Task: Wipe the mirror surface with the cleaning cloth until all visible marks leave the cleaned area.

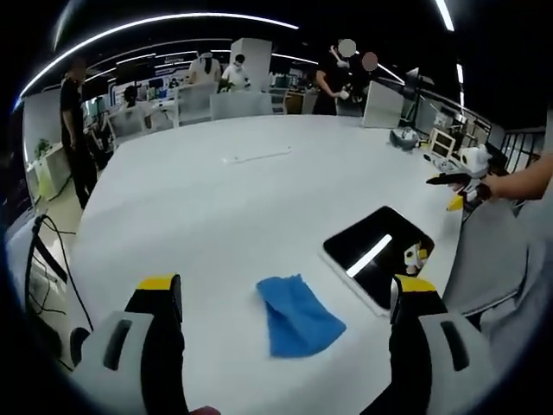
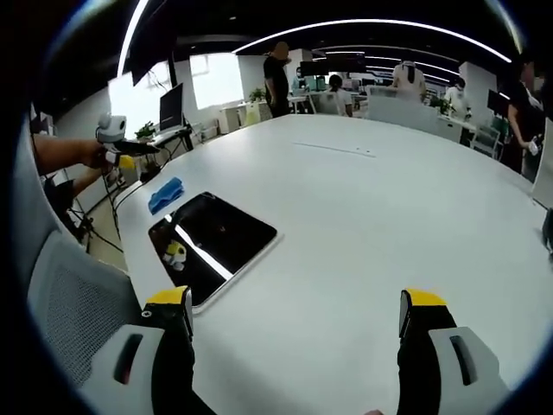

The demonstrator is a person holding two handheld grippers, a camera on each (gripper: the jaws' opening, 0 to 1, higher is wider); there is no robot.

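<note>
Left gripper view: left gripper [image 1: 285, 303] is held wide open, empty, the blue cleaning cloth [image 1: 298, 316] at twelve o'clock between its jaws, not yet grasped. Mirror [image 1: 378, 252] lies just beside at two o'clock; marks cannot be judged. Right gripper [image 2: 298, 311] likewise gapes empty. Gripping the cloth is required next.

Open office with a large white table [image 1: 216, 207], distant desks, monitors, grey chair [image 2: 65, 298], ceiling light strips [image 1: 155, 22]

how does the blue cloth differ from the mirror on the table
The blue cloth is soft, matte and crumpled with folded edges; the mirror is a rigid, flat rectangle. The cloth is plain blue; the mirror looks dark and glossy, reflecting a ceiling light strip. The mirror covers more table than the cloth. Both lie apart on the white table, with neither gripper touching them.
</note>
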